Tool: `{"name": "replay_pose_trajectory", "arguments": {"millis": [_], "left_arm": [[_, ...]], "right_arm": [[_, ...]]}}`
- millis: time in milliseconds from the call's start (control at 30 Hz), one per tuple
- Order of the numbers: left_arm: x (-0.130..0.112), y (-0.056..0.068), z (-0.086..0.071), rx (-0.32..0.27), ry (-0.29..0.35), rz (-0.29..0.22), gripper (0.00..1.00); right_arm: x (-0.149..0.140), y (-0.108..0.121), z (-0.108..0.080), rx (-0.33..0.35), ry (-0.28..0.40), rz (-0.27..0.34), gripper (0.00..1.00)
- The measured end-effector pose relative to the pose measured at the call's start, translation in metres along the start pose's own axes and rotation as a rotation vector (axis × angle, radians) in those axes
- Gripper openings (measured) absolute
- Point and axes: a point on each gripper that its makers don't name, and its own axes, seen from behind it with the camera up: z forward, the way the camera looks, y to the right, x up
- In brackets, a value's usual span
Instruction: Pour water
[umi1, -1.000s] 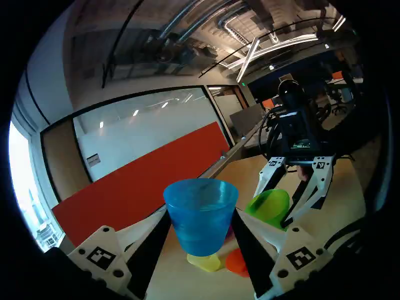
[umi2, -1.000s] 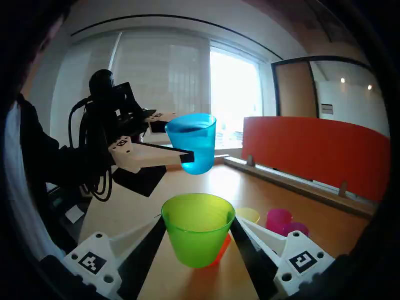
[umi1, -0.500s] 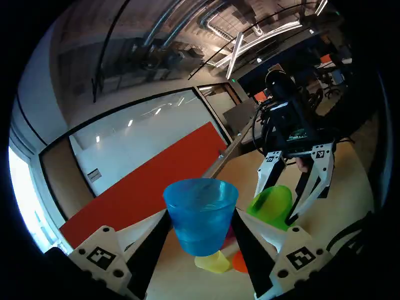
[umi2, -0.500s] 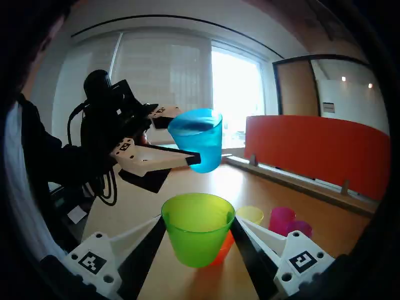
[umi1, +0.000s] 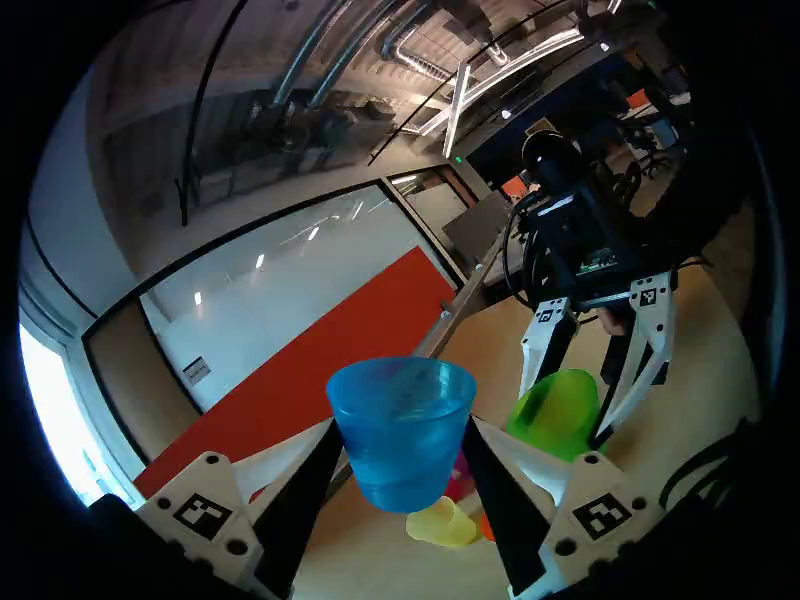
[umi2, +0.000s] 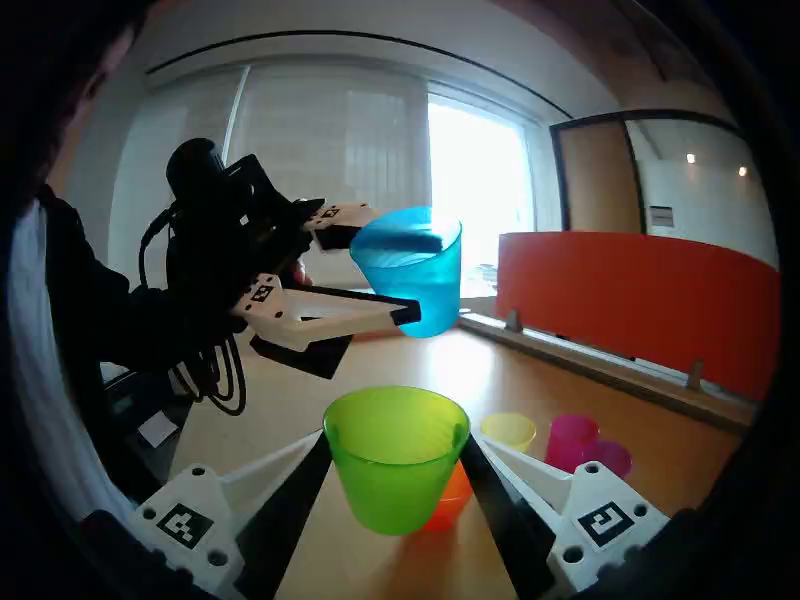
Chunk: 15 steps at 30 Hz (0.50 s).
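My left gripper is shut on a translucent blue cup with water in it. In the right gripper view the same blue cup hangs in the air above and slightly behind a green cup, tilted a little. My right gripper is shut on that green cup, which is upright and looks empty. The left gripper view shows the green cup to the right, held between the other gripper's white fingers.
A wooden table lies below. On it stand a yellow cup, two pink cups and an orange cup behind the green one. An orange partition runs along the table's far side. A person's dark sleeve is at left.
The left gripper has carried the blue cup up and to the right in the right gripper view, closer over the green cup, tilting slightly. The green cup has stayed in place.
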Motion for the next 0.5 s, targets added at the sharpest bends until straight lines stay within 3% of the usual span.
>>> {"name": "replay_pose_trajectory", "arguments": {"millis": [500], "left_arm": [[0.0054,-0.0002,-0.0012,-0.001,0.015,0.042,0.81]], "right_arm": [[0.0050,-0.0044,0.0006,0.013,0.013,-0.001,0.90]]}}
